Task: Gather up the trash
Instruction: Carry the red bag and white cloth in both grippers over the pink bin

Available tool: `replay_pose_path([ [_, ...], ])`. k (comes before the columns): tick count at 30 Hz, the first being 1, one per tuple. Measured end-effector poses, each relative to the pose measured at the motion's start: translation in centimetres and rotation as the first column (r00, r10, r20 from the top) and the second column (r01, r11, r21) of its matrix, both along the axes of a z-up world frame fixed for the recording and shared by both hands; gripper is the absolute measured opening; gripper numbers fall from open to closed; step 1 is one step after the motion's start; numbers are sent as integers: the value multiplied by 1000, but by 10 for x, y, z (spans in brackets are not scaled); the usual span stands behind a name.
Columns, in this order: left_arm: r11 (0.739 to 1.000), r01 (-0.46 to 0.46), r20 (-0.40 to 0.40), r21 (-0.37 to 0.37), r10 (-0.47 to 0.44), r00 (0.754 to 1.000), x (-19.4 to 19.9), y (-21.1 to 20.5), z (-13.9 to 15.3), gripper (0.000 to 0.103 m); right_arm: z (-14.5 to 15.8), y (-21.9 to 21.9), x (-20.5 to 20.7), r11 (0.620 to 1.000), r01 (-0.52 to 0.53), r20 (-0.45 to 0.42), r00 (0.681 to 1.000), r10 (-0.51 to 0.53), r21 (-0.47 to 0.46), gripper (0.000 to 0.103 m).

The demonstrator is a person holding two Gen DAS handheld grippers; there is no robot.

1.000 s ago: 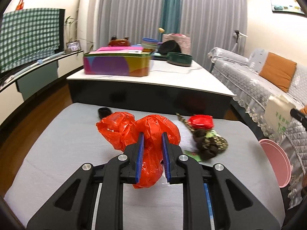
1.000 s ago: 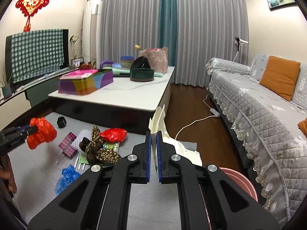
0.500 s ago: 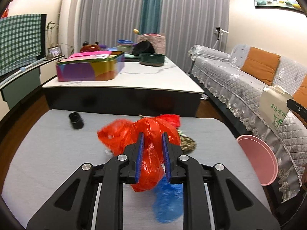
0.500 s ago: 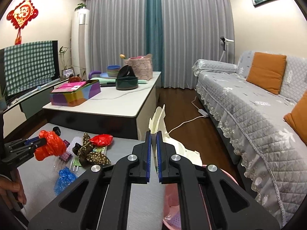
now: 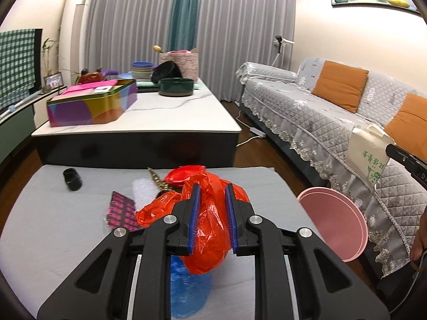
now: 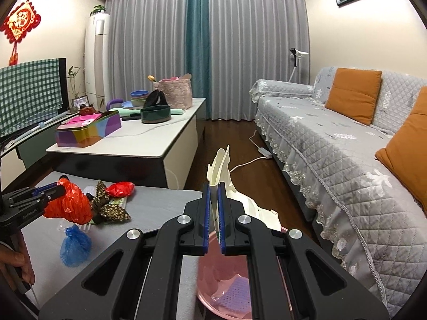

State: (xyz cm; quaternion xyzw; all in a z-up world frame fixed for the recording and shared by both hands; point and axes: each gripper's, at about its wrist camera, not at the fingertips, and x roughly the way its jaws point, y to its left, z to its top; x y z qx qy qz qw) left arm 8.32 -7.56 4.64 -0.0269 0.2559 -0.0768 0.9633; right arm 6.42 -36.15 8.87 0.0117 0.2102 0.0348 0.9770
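Observation:
My left gripper (image 5: 212, 220) is shut on a crumpled orange-red plastic bag (image 5: 210, 237), held above the grey mat (image 5: 53, 229); the right wrist view shows that bag (image 6: 70, 206) at the left. A flattened white paper carton (image 6: 221, 170) is clamped in my shut right gripper (image 6: 213, 218), above the pink bin (image 6: 226, 280) that stands beside the mat. In the left wrist view the carton (image 5: 369, 153) hangs over the pink bin (image 5: 335, 226) at the right. A blue bag (image 6: 74, 245), a red wrapper (image 6: 120, 188) and a patterned brown wrapper (image 6: 109, 208) lie on the mat.
A pink-and-black packet (image 5: 121, 210) and a small black cap (image 5: 72, 178) also lie on the mat. Behind it stands a white-topped coffee table (image 5: 165, 117) with a colourful tin (image 5: 93, 104) and bowls. A grey sofa (image 6: 347, 146) runs along the right. A person's hand (image 6: 16, 258) holds the left gripper.
Both grippers have moved to the right across the room, each keeping its load. The carton now hangs over the pink bin, and the orange-red bag has come nearer the mat's right side.

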Motion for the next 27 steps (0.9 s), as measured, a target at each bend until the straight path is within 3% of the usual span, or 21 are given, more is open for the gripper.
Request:
replay_pose_path([
  [17,994,113,10,11,-113,993,2,-55,8,19,-10,-41,-6,998,59,-28,998,-59,21,6],
  [27,973,232,18,1,-232,973,18,-106,7,19,-13,-64,-3,995,87,-40,996,-85,53,6],
])
